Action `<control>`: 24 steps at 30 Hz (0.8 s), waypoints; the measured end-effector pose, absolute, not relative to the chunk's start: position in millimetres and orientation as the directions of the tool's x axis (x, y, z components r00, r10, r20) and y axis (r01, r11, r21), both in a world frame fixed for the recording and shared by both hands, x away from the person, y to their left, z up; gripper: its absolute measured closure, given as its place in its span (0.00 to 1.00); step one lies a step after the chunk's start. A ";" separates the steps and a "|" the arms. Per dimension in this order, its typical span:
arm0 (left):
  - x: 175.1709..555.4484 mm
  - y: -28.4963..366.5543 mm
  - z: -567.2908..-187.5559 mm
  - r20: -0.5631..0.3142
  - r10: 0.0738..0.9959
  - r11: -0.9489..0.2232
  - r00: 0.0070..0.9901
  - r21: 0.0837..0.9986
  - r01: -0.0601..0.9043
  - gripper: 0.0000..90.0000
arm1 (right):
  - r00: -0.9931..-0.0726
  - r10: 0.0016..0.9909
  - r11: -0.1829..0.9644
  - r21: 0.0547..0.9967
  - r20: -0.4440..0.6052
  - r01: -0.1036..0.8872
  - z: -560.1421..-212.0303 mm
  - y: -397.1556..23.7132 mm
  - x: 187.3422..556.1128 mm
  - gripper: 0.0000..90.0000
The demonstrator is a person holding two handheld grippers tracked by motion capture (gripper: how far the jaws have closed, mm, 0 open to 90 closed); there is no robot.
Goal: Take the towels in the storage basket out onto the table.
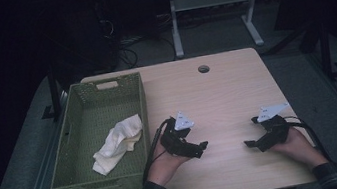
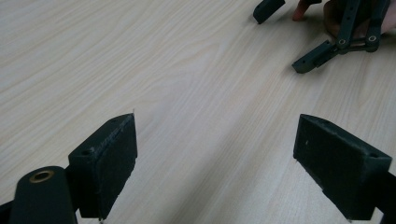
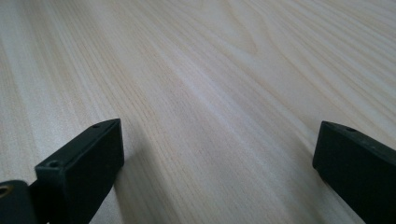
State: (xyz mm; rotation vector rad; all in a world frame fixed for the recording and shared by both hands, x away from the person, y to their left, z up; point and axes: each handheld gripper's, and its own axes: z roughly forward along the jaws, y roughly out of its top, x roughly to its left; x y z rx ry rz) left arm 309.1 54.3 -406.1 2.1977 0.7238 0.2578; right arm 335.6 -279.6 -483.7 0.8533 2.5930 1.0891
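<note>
My left gripper [image 1: 201,149] rests low on the light wooden table [image 1: 221,91], just right of the basket, pointing right. Its jaws stand wide apart with bare wood between them, as the left gripper view [image 2: 217,126] shows. My right gripper [image 1: 251,132] lies near the table's right front, pointing left toward the other one, open and holding nothing [image 3: 219,128]. In the left gripper view the right gripper [image 2: 285,35] appears at the top right with a hand behind it. A crumpled white cloth [image 1: 117,143] lies inside a green woven basket [image 1: 82,102].
The basket takes up the table's left side, reaching its front edge. A round cable hole [image 1: 203,69] sits near the far edge. A white desk frame [image 1: 215,11] stands on the dark floor beyond the table.
</note>
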 end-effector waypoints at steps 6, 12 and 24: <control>311.4 53.9 -397.9 -0.053 0.552 -0.528 0.832 0.750 0.399 0.15 | -0.814 0.580 0.563 0.707 0.033 0.429 -483.9 -279.8 335.8 0.02; 312.9 54.8 -391.9 -0.054 0.541 -0.529 0.839 0.754 0.389 0.15 | -0.814 0.580 0.562 0.706 0.033 0.430 -483.8 -279.8 335.7 0.02; 316.9 59.2 -377.9 -0.066 0.510 -0.522 0.857 0.768 0.370 0.15 | -0.811 0.584 0.560 0.705 0.036 0.435 -483.7 -279.6 335.2 0.02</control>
